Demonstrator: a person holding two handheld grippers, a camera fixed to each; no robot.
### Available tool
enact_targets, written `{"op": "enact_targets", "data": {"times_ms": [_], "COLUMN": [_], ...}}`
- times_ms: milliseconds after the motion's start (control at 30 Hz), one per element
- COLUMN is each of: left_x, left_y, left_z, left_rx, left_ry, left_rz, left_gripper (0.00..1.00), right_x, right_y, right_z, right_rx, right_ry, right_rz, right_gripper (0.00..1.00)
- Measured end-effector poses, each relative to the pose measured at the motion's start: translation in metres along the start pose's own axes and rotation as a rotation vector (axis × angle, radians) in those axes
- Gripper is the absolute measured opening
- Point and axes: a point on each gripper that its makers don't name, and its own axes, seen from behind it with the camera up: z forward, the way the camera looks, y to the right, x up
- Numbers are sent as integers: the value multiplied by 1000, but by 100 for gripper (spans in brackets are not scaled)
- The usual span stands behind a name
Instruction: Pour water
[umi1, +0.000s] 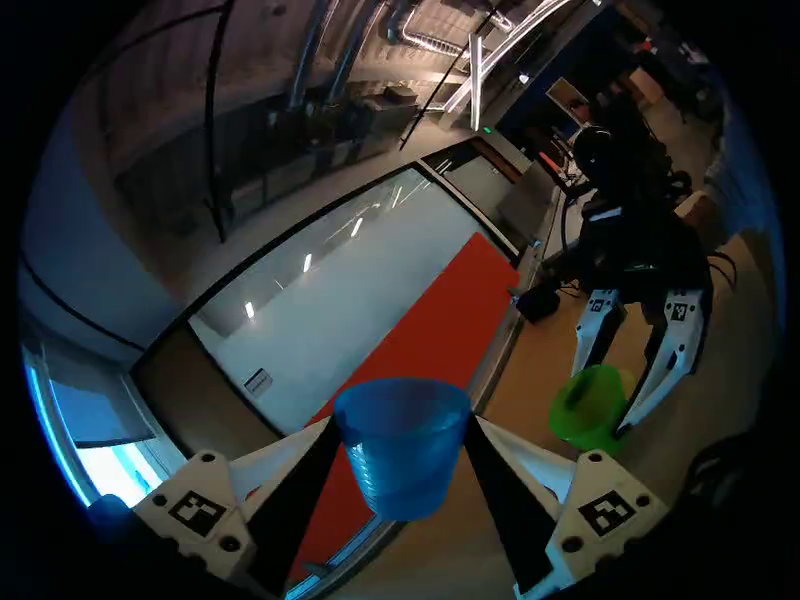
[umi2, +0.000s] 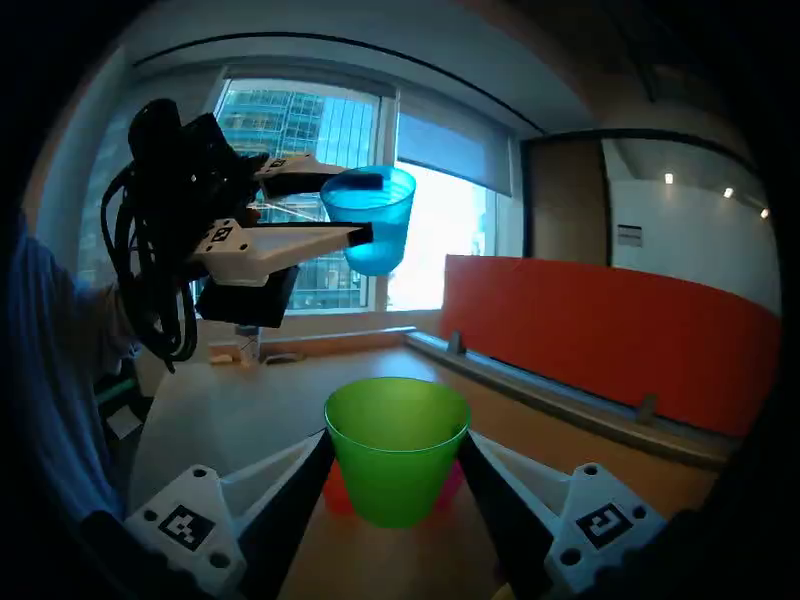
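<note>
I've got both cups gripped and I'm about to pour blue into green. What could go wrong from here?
The blue cup in the left gripper is held well above and apart from the green cup in the right gripper; tipping from there would likely miss or splash. Each cup is only pinched at its sides, so it may slip or twist when tilted.

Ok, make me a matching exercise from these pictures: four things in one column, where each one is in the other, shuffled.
Things:
1. blue cup
2. green cup
3. orange panel
4. window

Places:
A. between the right gripper's fingers, down low
B. at the back, letting daylight in
C. between the left gripper's fingers, held up higher
D. standing along the desk's edge

Pairs: 1-C, 2-A, 3-D, 4-B
</note>
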Motion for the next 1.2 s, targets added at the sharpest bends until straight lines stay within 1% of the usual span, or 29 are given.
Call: {"op": "enact_targets", "data": {"times_ms": [500,1200], "left_x": [7,20], "left_y": [4,4], "left_z": [10,15], "left_rx": [-1,9], "left_ry": [11,26], "left_rz": [114,220], "left_gripper": [86,86], "right_x": [-5,-4], "right_y": [-13,-15], "right_z": [11,14], "right_rx": [41,57], "right_ry": [-5,-6], "right_rz": [6,3], "right_gripper": [89,89]}}
